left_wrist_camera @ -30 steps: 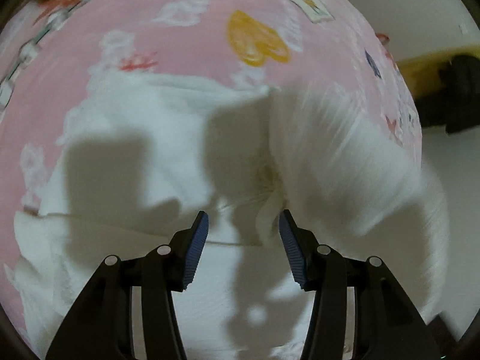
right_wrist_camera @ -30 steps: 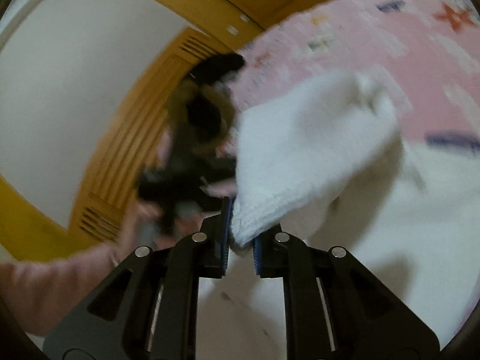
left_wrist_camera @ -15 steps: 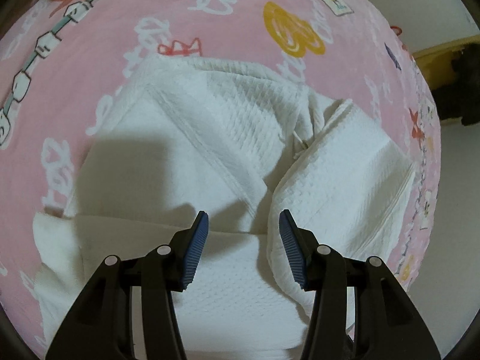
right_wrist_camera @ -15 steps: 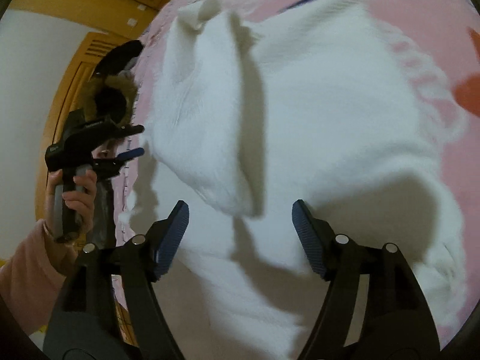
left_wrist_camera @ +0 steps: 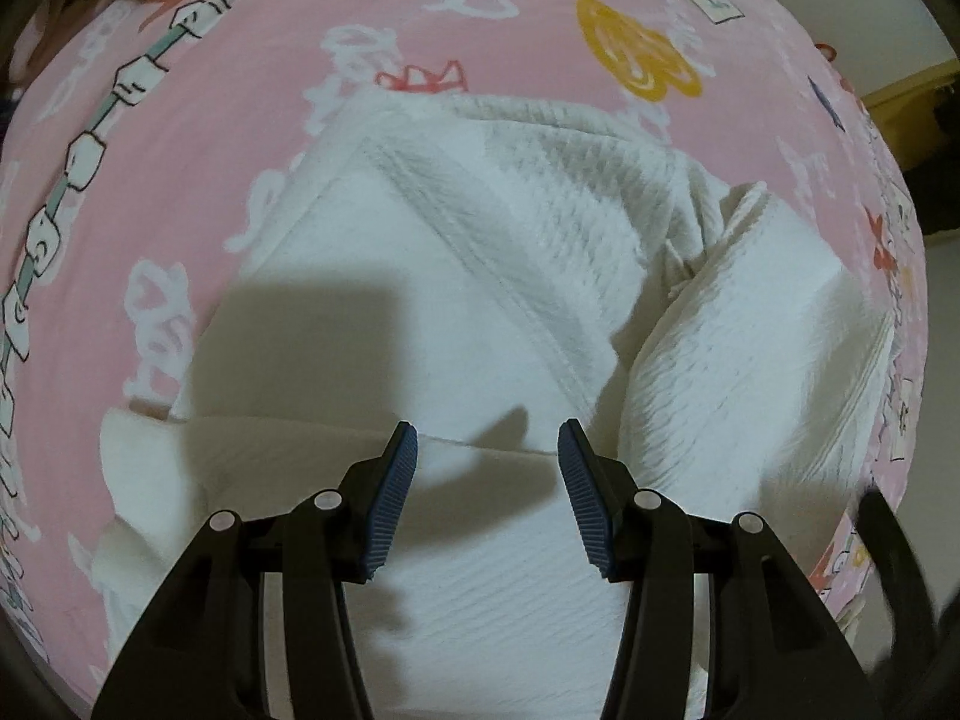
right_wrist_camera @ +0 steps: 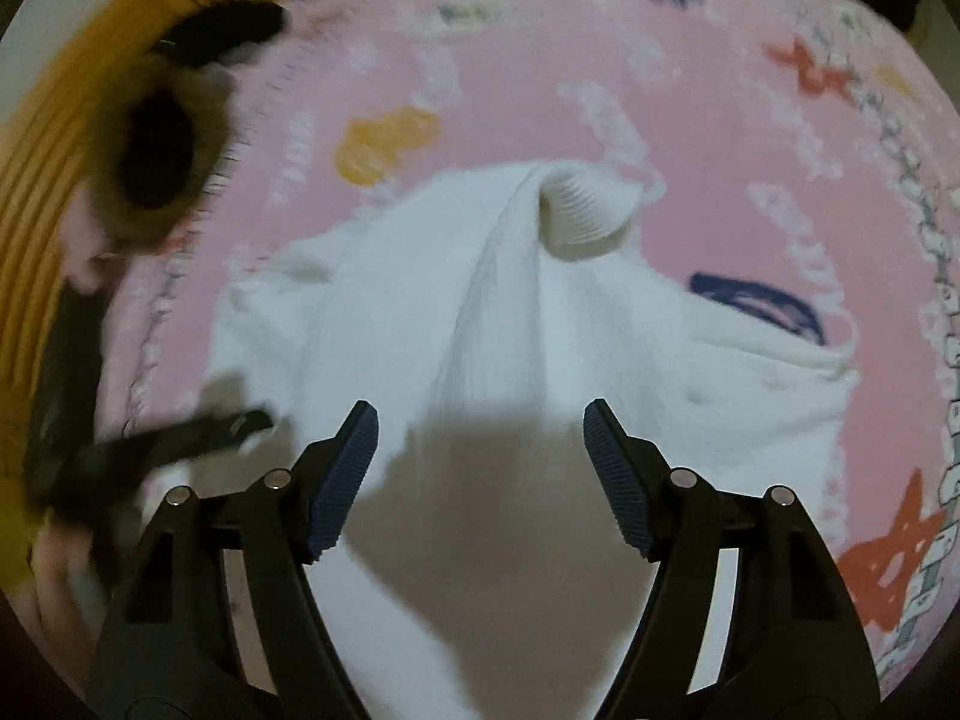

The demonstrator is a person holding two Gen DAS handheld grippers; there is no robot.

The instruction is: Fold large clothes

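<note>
- Left gripper: jaws were apart w/ nothing pinched between them. It pointed down at the white garment, just above it.
- Right gripper: jaws were wide apart & empty. They let go of the cloth within the last sec; an earlier right-wrist pic showed them shut on a corner of it.
- The white garment lay under both grippers, on a pink bed cover.
- In the left wrist view, one flap w/ a stitched hem lay slanted across the middle. A 2nd flap was folded over on the right side, & the two met in a bunched dip.
- In the right wrist view, a ridge of cloth ran up from between the jaws to a ribbed cuff that curled open at the far end.
- Dark shadows of the grippers fell on the cloth near the jaws.
- The bed cover had white writing, a yellow heart, red bows & a chain of little squares.
- Far left in the right wrist view, blurry: the other black gripper, & a black thing w/ brown fur trim at the edge of the bed. Can't tell what it was.
- Behind it, yellow-brown wood w/ slats.
</note>
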